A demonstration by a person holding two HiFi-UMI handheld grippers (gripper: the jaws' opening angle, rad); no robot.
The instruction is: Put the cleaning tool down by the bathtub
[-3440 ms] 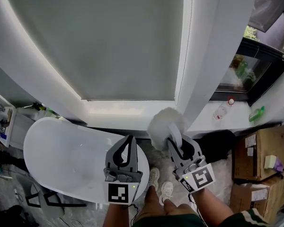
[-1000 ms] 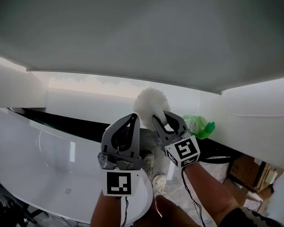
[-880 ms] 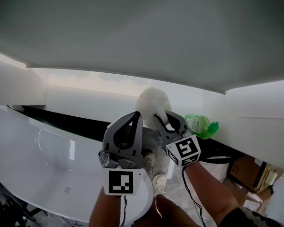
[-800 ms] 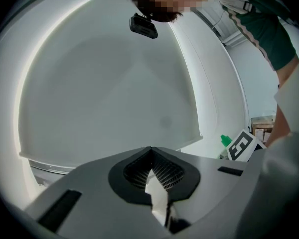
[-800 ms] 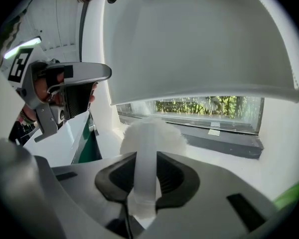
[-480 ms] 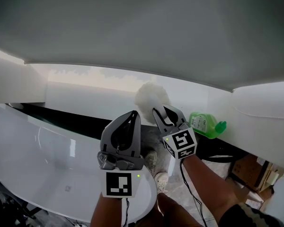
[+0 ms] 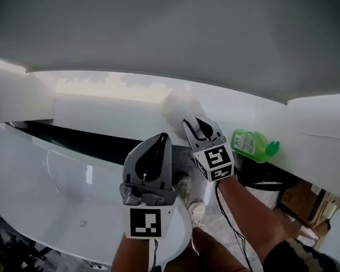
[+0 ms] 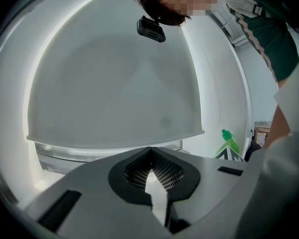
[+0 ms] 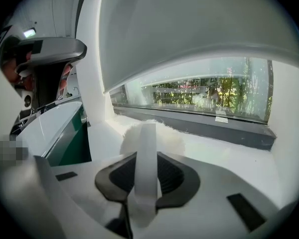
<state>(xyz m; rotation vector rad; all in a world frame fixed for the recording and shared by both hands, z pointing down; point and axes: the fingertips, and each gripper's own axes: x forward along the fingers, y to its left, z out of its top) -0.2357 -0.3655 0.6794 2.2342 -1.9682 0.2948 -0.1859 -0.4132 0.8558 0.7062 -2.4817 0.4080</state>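
**Tool brought down to ledge by tub, release not yet made**

Head view: since the earlier frames the right gripper (image 7: 199,128) has been lowered and pushed forward with the cleaning tool (image 7: 178,107). The fluffy white head is now seen at the white ledge (image 7: 102,115) behind the bathtub (image 7: 56,191), near a green bottle (image 7: 252,145). The left gripper (image 7: 160,140) is held over the tub's rim. White on white and blurred: contact between head and ledge cannot be told.

Left gripper view: the fingers (image 8: 134,172) are seen together, with nothing between them. The bottle (image 8: 229,142) is partly cut off by the gripper body.

Right gripper view: the fingers (image 9: 173,176) are clamped on the tool's flat white handle (image 9: 147,153). The head (image 9: 162,133) is seen low over the ledge (image 9: 229,158), beneath the window. The set-down is judged to be in hand. Next, the tool is to be settled fully, then the fingers opened and drawn back without dragging it. The handle's near end is hidden by the gripper.
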